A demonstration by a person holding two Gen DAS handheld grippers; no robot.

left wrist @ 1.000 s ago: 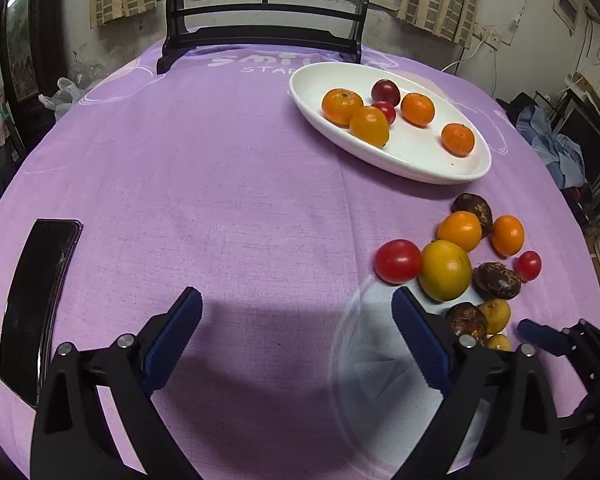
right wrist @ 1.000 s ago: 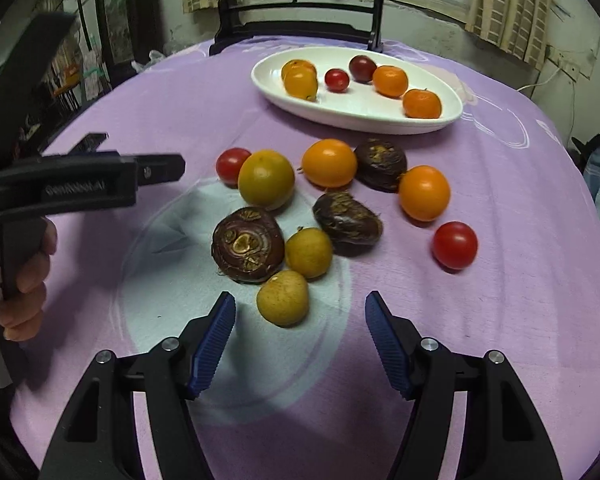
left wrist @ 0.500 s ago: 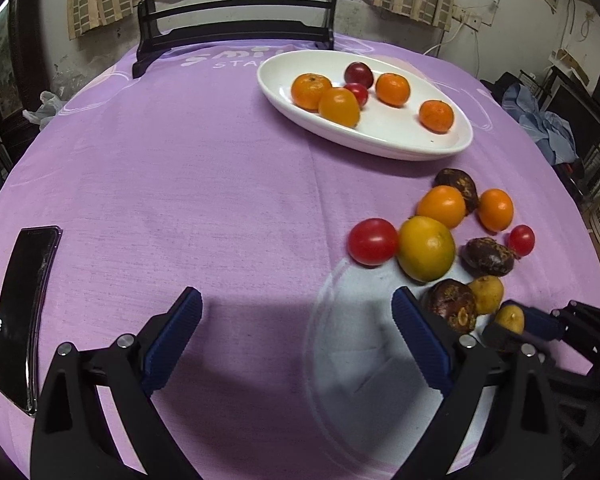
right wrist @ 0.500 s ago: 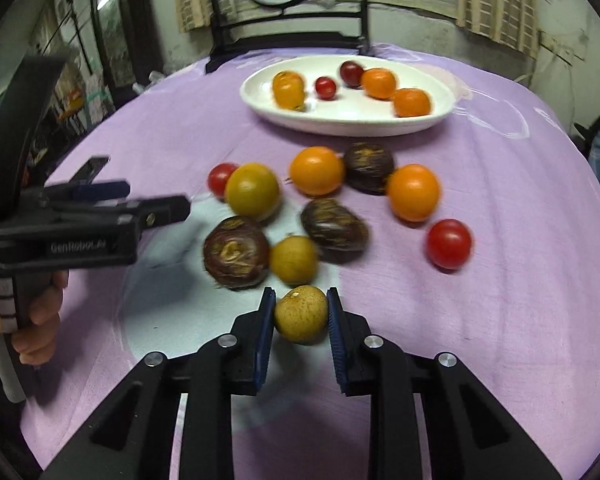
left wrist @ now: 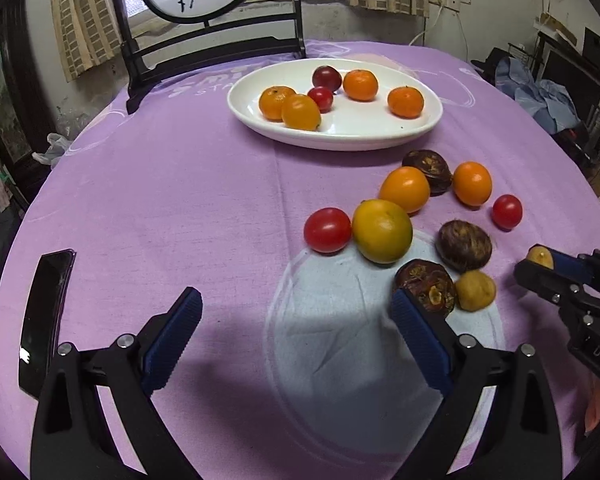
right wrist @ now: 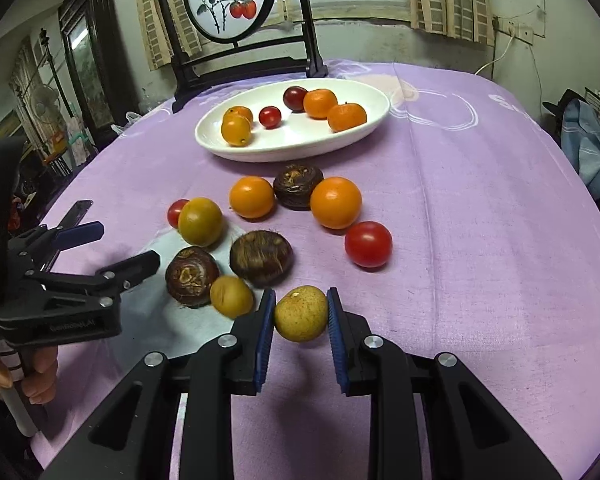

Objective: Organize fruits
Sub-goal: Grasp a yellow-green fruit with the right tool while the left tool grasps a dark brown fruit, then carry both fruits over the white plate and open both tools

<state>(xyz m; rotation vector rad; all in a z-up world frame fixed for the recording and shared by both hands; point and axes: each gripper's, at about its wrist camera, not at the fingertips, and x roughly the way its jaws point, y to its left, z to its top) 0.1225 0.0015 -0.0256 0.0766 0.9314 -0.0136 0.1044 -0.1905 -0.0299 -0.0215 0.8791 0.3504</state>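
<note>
my right tongs [right wrist: 300, 314] pinch the small yellow fruit [right wrist: 300, 313], the white plate [right wrist: 364, 134] lies straight ahead past the loose fruit, and my left tongs [left wrist: 295, 338] hang spread and empty.

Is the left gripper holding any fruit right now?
No, the left gripper stands wide open over bare purple cloth with nothing between its pads.

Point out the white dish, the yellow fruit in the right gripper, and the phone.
white dish [right wrist: 300, 152], right wrist view, near rim
yellow fruit [right wrist: 300, 314], right wrist view, middle
phone [left wrist: 45, 312], left wrist view, screen
</note>
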